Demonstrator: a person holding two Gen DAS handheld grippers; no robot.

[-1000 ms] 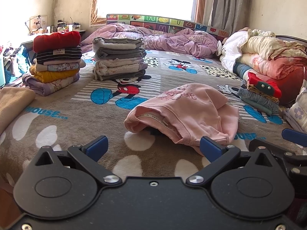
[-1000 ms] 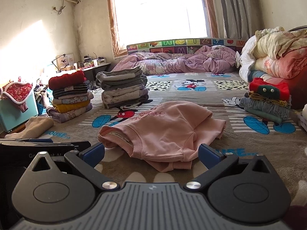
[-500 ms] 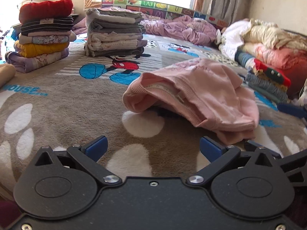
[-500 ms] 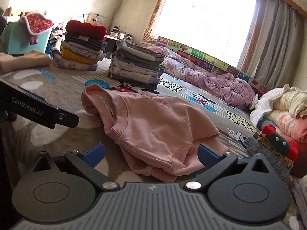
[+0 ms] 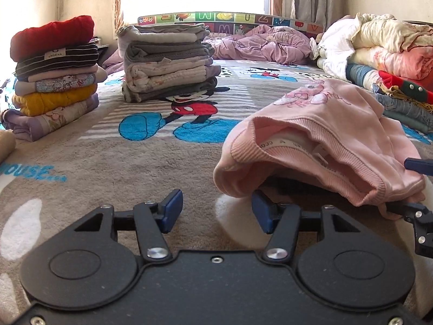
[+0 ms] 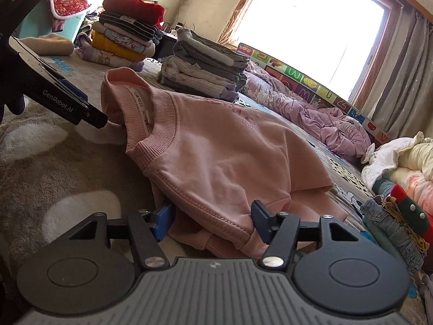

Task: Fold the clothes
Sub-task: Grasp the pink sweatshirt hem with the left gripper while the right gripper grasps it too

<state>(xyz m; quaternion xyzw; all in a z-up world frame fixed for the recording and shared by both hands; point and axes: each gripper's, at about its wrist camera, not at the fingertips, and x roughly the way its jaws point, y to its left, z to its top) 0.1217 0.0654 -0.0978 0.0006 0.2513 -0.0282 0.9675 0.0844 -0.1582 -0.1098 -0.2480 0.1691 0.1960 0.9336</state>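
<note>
Pink sweatshirt lies part-folded on bed. Right gripper: fingers apart, straddling folded edge. Left gripper: fingers apart, empty, near collar. Risk: uneven pinch grabs one layer only, so fold slips apart.

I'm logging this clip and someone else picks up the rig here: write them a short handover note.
Left gripper: open, empty, low over the blanket just short of the pink top's collar end.
Right gripper: open, fingers on either side of the top's near edge, not closed on it.
Pink top: partly folded, bunched, lying mid-bed.
Done: two folded stacks at the back left.
Left: grip the top, finish the fold, stack it; more clothes wait on the right.
</note>
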